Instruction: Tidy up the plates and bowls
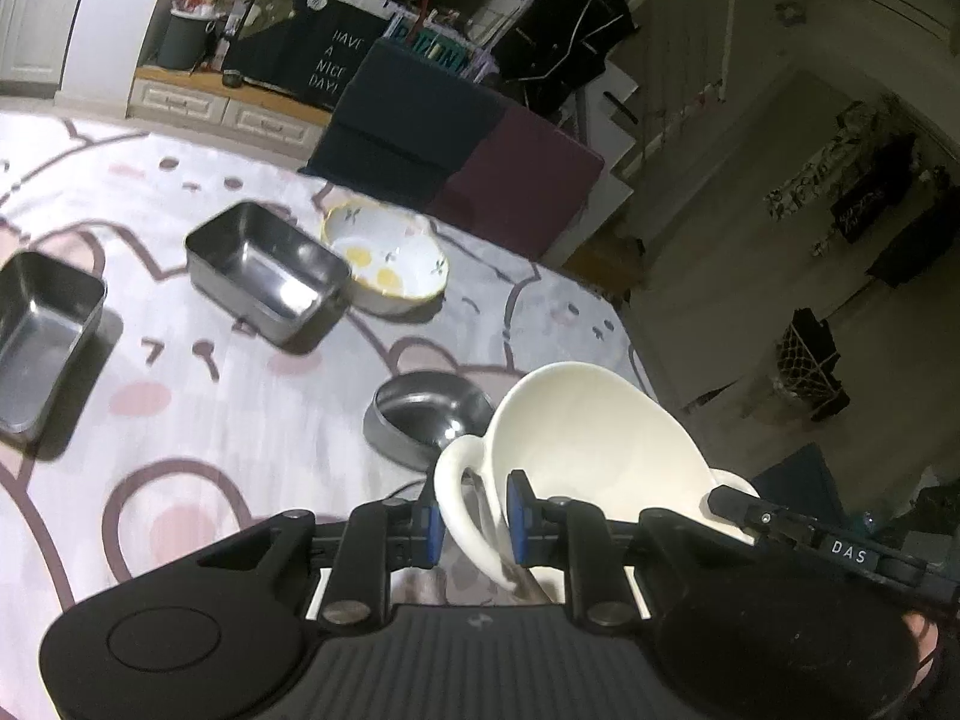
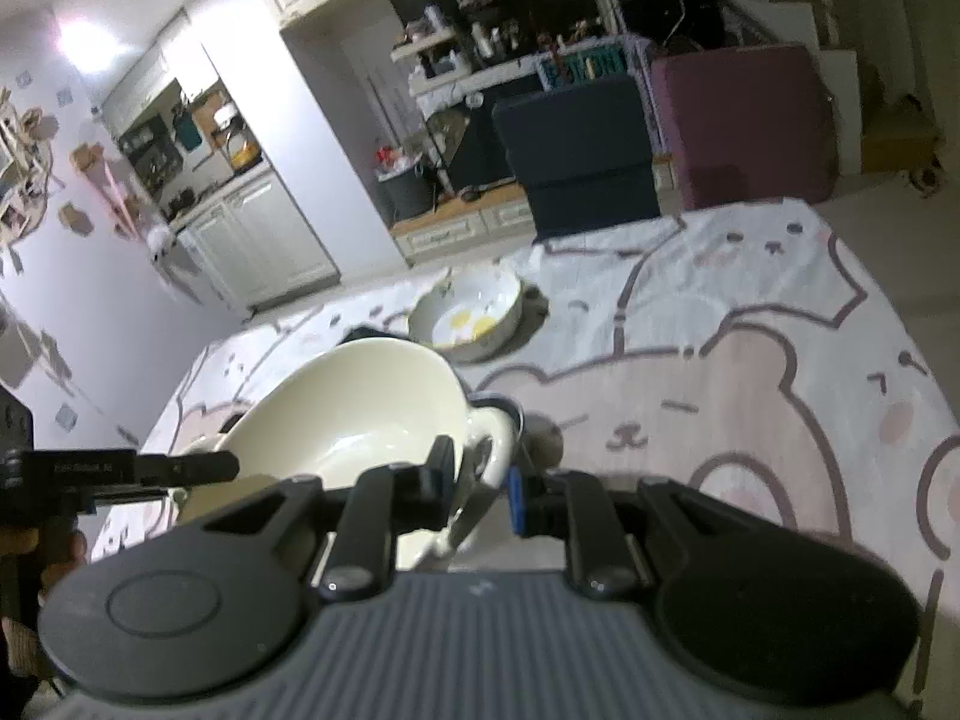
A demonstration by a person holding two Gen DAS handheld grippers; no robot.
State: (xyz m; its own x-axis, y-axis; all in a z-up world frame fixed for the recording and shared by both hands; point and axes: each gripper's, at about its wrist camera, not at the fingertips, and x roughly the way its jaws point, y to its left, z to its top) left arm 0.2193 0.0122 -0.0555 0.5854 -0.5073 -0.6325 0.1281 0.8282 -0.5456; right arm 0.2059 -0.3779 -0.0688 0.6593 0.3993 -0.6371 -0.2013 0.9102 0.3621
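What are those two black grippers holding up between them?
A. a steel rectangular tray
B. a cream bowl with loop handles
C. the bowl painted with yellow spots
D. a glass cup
B: the left gripper pinches one loop handle of the cream bowl, and the right gripper clamps the handle on the other side; the steel trays and the painted bowl sit on the tablecloth.

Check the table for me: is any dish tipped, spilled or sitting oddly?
Only the cream two-handled bowl is off level: it is tilted, lifted above the cloth, with the left gripper and right gripper each on a handle. The floral bowl and steel containers sit upright. No spills visible.
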